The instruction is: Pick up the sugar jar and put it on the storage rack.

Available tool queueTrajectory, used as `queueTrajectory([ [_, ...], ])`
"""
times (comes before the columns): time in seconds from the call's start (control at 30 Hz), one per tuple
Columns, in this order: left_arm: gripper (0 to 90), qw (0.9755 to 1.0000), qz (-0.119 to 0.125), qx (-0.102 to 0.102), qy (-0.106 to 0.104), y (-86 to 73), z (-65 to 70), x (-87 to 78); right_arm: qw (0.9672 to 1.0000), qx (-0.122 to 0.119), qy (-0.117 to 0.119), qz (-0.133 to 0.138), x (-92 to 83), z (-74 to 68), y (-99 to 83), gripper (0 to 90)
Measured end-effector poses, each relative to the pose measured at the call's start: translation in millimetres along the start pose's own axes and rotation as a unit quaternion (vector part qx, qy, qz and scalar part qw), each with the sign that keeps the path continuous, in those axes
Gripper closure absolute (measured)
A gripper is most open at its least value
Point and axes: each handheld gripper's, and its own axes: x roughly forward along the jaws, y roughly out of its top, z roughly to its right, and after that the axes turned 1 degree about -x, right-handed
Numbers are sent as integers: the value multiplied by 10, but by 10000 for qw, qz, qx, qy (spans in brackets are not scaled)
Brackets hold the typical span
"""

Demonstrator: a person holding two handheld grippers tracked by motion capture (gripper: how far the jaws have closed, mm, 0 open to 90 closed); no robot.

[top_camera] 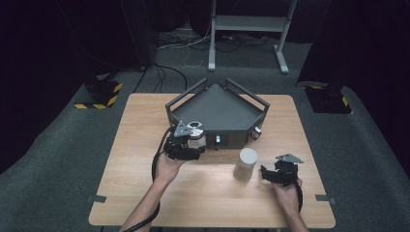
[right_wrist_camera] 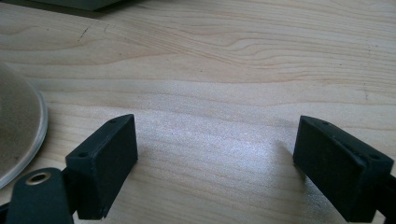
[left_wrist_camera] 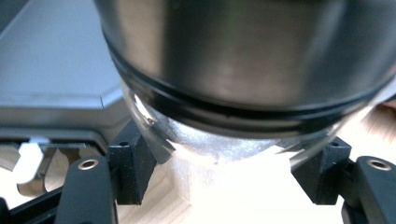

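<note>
1. The left claw [top_camera: 195, 140] pinches a jar [top_camera: 196, 137] with a clear glass body and a brushed metal lid. It is held above the worktop [top_camera: 145, 193], just near of the grey tray [top_camera: 217, 113], left of the middle.
2. In the left gripper view the two black pads [left_wrist_camera: 130, 170] press on the clear wall of the jar [left_wrist_camera: 243, 93], just under the black seal ring of the lid.
3. I judge the jar as stiff, rather heavy for its size, and fragile; glass and polished metal are both slippery, so the grip should stay on the round glass wall, at two opposite sides, and not on the lid.
4. A second container [top_camera: 245, 164], a pale cylinder with a white top, stands upright on the worktop, right of the middle. Its material I cannot tell exactly.
5. The right claw [top_camera: 270, 175] lies just right of this cylinder, with jaws spread and nothing between them; a rounded clear edge [right_wrist_camera: 21, 140] shows at the left of the right gripper view.
6. The worktop is light wood with visible grain, flat and matt. The tray is dark grey with a flat floor, low walls and bar handles.
</note>
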Motion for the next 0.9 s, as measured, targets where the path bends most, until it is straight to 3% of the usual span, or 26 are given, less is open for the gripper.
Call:
queueTrajectory([
  [0.5,314,9998,126,-159,67,305,-73,27,10000,2,1,-1,0,0,0,131],
  [0.9,314,9986,81,-180,492,551,-75,142,10000,2,-2,-3,-1,-1,0,132],
])
